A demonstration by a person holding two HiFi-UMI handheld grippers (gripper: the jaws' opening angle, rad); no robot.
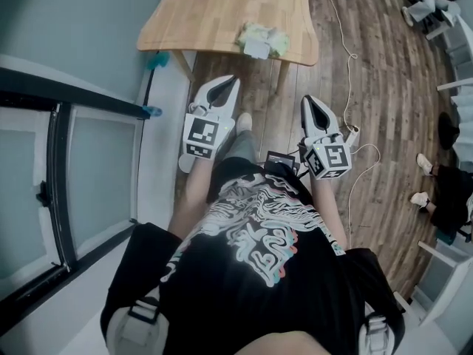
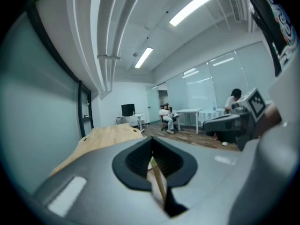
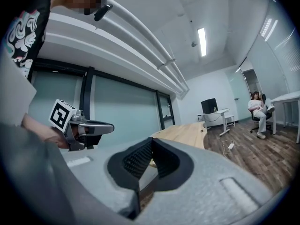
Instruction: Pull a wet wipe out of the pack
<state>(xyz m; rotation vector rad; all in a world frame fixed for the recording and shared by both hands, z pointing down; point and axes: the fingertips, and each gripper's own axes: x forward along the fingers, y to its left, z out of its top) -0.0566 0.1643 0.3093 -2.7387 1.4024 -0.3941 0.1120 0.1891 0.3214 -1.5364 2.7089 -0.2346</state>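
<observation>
Nearest to us is the black printed shirt point(image 1: 259, 242), and past it we are holding both grippers out over the wood floor point(image 1: 384, 183), short of the table point(image 1: 199, 13). The left gripper point(image 1: 230, 83) is pointing at the table's near edge and is well short of it. The right gripper point(image 1: 310, 102) is hanging just off the table's near right corner, beside the table leg point(image 1: 282, 76). Both pairs of jaws are clenched, pad against pad, with nothing between them; each gripper view is showing the ribbed pads meeting on bare air. The wet wipe pack point(image 1: 260, 41) is lying on the table close to that near edge, toward the right corner. It is pale green with a white patch on top that we are reading as the flap or the first wipe, though it is too small to tell which. Neither gripper is touching it, so we are judging the task as not yet begun and the reach as the step in hand. To do that well, we are thinking both grippers should come in level over the near edge, with the jaws released before arrival. One gripper could pin the pack's body to the table. The other could pinch only the white piece at the opening and draw it straight up. A one-sided pull risks dragging the light pack off the table's edge.
</observation>
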